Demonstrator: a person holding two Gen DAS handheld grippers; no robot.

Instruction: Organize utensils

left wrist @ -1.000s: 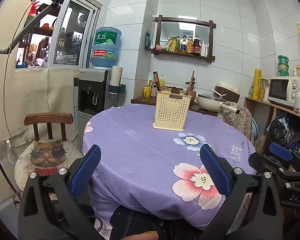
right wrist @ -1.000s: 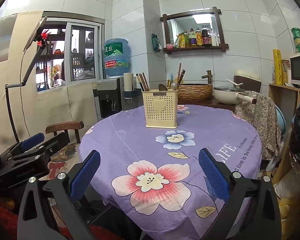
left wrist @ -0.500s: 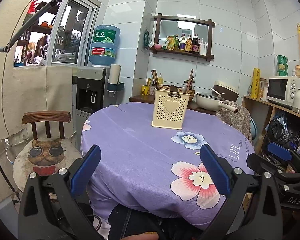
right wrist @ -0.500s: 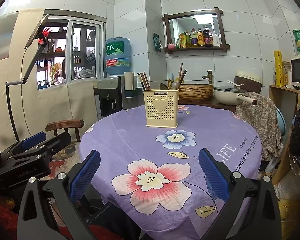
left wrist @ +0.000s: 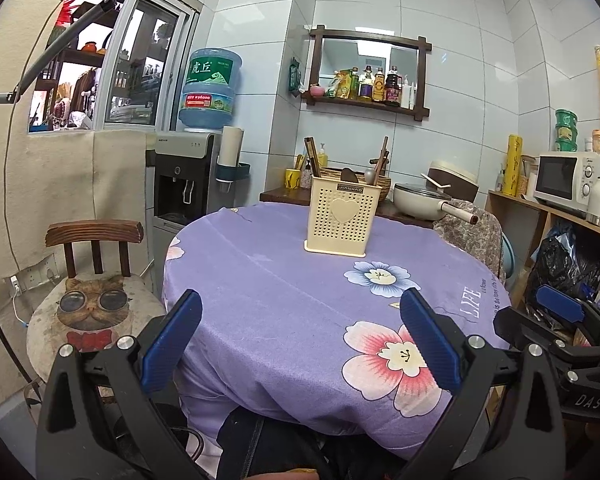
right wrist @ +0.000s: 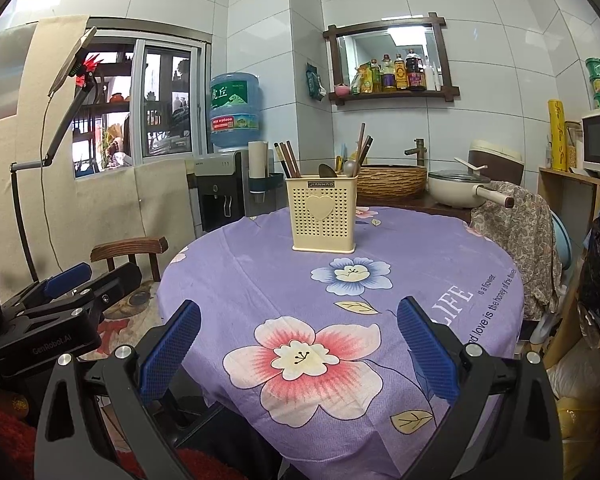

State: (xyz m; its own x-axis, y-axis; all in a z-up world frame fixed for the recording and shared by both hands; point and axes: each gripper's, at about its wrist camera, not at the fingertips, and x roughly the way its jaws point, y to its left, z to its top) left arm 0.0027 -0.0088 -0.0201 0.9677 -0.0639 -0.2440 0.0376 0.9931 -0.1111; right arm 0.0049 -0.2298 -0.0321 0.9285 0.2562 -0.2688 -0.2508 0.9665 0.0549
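Note:
A cream perforated utensil holder (left wrist: 343, 218) (right wrist: 322, 213) with a heart on its front stands upright toward the far side of the round table. Brown chopsticks (right wrist: 287, 159) fill its left side; spoon heads (right wrist: 327, 171) and wooden handles (right wrist: 362, 142) stick out on its right. My left gripper (left wrist: 300, 340) hangs open and holds nothing above the table's near edge. My right gripper (right wrist: 299, 344) is also open and holds nothing, over a pink flower print. Each gripper shows in the other's view, the right gripper (left wrist: 560, 312) at far right, the left gripper (right wrist: 66, 280) at far left.
The table wears a purple floral cloth (left wrist: 300, 280) (right wrist: 420, 264). A wooden chair with a cat cushion (left wrist: 88, 300) stands at left, a water dispenser (left wrist: 188, 184) behind. A pot (right wrist: 460, 194), woven basket (right wrist: 392, 182) and microwave shelf (left wrist: 568, 176) lie beyond and right.
Both grippers have drifted slightly, so the holder sits a little lower and nearer in the views. Their jaws stay open and nothing on the table moved.

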